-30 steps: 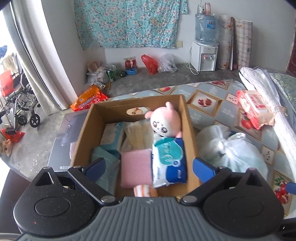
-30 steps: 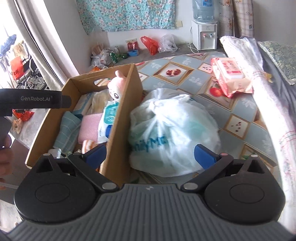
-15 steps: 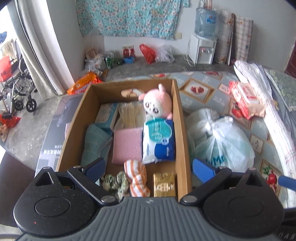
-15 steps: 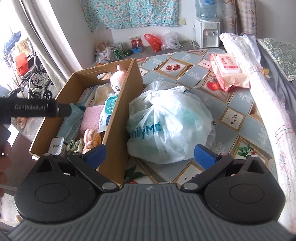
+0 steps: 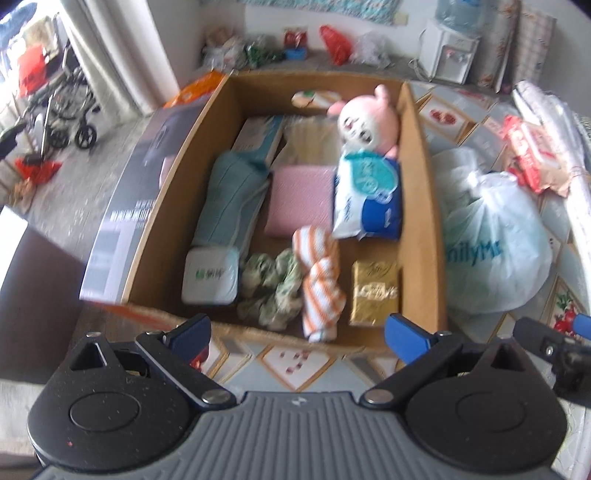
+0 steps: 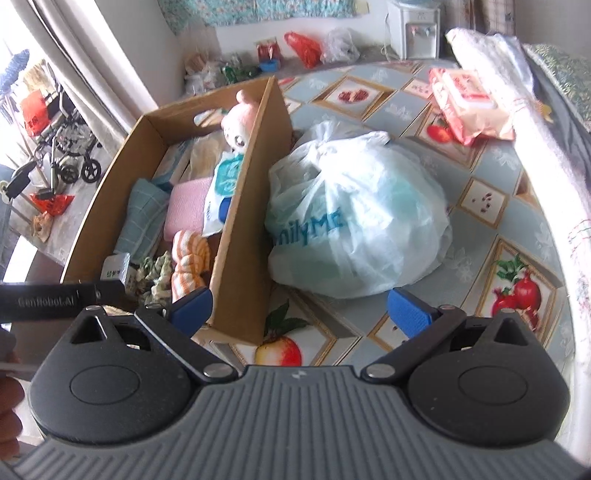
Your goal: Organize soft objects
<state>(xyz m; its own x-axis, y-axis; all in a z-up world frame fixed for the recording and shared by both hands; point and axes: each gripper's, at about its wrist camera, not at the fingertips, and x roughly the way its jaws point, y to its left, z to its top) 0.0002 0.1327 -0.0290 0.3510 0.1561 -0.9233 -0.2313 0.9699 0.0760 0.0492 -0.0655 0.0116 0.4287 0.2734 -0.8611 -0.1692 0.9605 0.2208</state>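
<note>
A cardboard box (image 5: 424, 206) (image 6: 247, 236) sits on the patterned table. It holds a pink plush toy (image 5: 365, 122) (image 6: 240, 122), a pink folded cloth (image 5: 301, 201), a blue-white tissue pack (image 5: 367, 195), a teal cloth (image 5: 229, 199), an orange-striped cloth (image 5: 319, 284) (image 6: 190, 260), a green crumpled cloth (image 5: 273, 288), a white pack (image 5: 210, 275) and a gold pack (image 5: 375, 293). My left gripper (image 5: 299, 334) hangs open and holds nothing just short of the box's near wall. My right gripper (image 6: 301, 308) is open and holds nothing, short of a tied white plastic bag (image 6: 354, 218) (image 5: 495, 236).
A pink wipes pack (image 6: 469, 103) (image 5: 532, 151) lies at the far right beside rolled bedding (image 6: 524, 122). On the floor beyond the table are a water dispenser (image 6: 413, 29), coloured bags (image 6: 303, 44) and a wheelchair (image 5: 62, 110). A hand (image 6: 9, 406) shows at the left edge.
Both grippers have drawn back and up from the box and bag. The whole box interior, including its near items, is now in the left wrist view. Both stay open.
</note>
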